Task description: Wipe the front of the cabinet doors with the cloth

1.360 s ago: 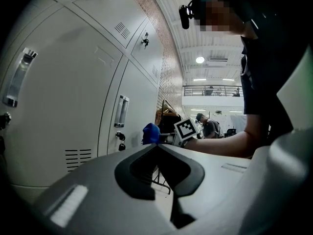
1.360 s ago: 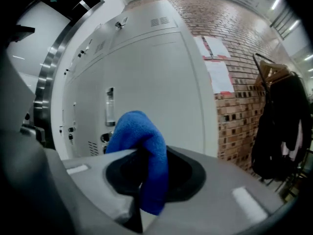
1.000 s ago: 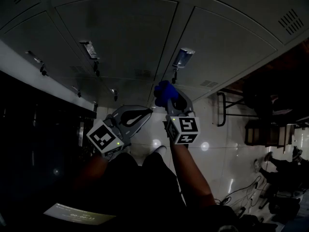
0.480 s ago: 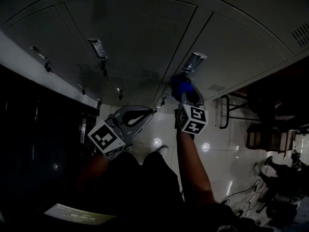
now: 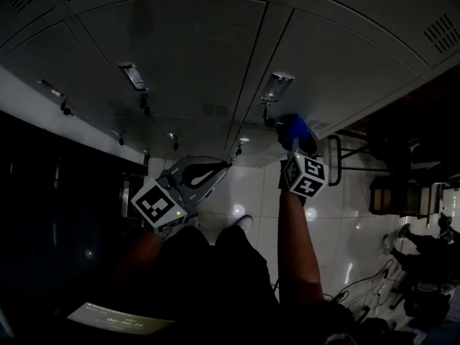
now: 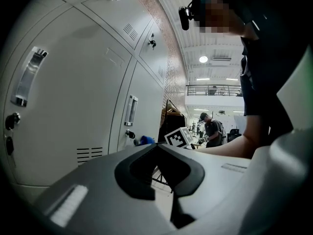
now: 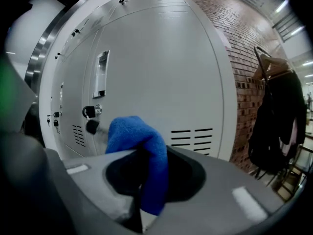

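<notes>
**A:** What did the left gripper (image 5: pixel 220 167) have in it?

**B:** Nothing. Its jaws were pressed together at the tips, with only a dark oval gap behind them. It was held low, to the left of the right gripper (image 5: pixel 296 146) and back from the cabinet doors (image 5: pixel 180 56).

**A:** And those doors?

**B:** Smooth grey painted metal, in flat panels with narrow seams between them. Ahead of the left gripper, one door carried a long shiny recessed handle (image 6: pixel 28 77). Vent slots (image 6: pixel 89 153) were cut low in it.

**A:** The floor?

**B:** The floor (image 5: pixel 338 228) below both grippers was pale glossy tile, with bright spots of light on it.

**A:** Where was the cloth?

**B:** The cloth (image 7: pixel 133 133) was a blue, fuzzy, bunched-up wad, pinched between the right gripper's jaws. Its top bulged above the tips and a fold hung down between them. That gripper was raised toward a door, just below and right of another handle (image 5: pixel 275 87) in the head view. I could not tell whether the cloth touched the metal.

**A:** What lay around it?

**B:** Left of the cloth was a round lock (image 7: pixel 91 112) with a dark key hanging from it. Right of the cloth were two short rows of slots. Farther right came a rough red brick wall (image 7: pixel 244 58), then dark coats (image 7: pixel 274 116) hanging limp.
</notes>
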`<state>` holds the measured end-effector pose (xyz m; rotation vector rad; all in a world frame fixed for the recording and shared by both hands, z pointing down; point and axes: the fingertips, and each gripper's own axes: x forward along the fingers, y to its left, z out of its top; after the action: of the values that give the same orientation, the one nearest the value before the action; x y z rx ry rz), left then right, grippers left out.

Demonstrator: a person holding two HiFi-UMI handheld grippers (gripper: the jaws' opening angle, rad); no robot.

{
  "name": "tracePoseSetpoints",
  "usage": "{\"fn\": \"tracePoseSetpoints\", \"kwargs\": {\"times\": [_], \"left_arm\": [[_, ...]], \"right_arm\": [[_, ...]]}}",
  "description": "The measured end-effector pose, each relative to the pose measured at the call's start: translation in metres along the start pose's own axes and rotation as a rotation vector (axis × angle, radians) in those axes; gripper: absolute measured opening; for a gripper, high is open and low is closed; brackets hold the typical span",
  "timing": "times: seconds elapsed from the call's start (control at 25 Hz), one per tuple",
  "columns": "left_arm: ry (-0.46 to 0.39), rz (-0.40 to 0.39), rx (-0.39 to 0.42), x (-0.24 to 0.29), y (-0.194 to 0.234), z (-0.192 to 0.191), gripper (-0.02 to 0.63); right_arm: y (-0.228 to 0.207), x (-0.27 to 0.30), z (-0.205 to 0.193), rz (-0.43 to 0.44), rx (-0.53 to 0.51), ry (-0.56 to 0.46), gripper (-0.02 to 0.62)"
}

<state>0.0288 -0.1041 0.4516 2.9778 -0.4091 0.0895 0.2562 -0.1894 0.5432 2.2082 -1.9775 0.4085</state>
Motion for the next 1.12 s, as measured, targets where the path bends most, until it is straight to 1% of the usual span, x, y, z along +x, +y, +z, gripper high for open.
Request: {"fn": "tracePoseSetpoints", "kwargs": {"times": [0.28, 0.44, 0.6, 0.72, 0.8, 0.96, 1.12], "left_arm": [[0.008, -0.005, 0.000, 0.007, -0.006, -0.001, 0.001], [0.013, -0.015, 0.001, 0.010, -0.012, -0.001, 0.002], [0.023, -0.020, 0.011, 0.011, -0.017, -0.003, 0.001], [0.013, -0.021, 0.013, 0.010, -0.018, 0.002, 0.002], [0.010, -0.016, 0.014, 0.009, -0.017, 0.004, 0.002], [-0.006, -0.019, 0.020, 0.008, -0.017, 0.011, 0.002], [-0.030, -0.025, 0.035, 0.006, -0.016, 0.023, 0.002]], "right_arm": [[-0.078, -0.010, 0.001, -0.123, -0.017, -0.004, 0.069], [-0.105, -0.014, -0.002, -0.180, -0.057, 0.002, 0.069], [-0.124, -0.018, -0.005, -0.212, -0.022, 0.009, 0.069], [-0.124, -0.023, -0.002, -0.197, -0.018, 0.001, 0.069], [-0.117, -0.030, 0.006, -0.171, -0.011, -0.016, 0.069], [-0.087, -0.049, 0.026, -0.088, -0.009, -0.060, 0.069], [-0.046, -0.071, 0.046, 0.011, -0.022, -0.093, 0.069]]}}
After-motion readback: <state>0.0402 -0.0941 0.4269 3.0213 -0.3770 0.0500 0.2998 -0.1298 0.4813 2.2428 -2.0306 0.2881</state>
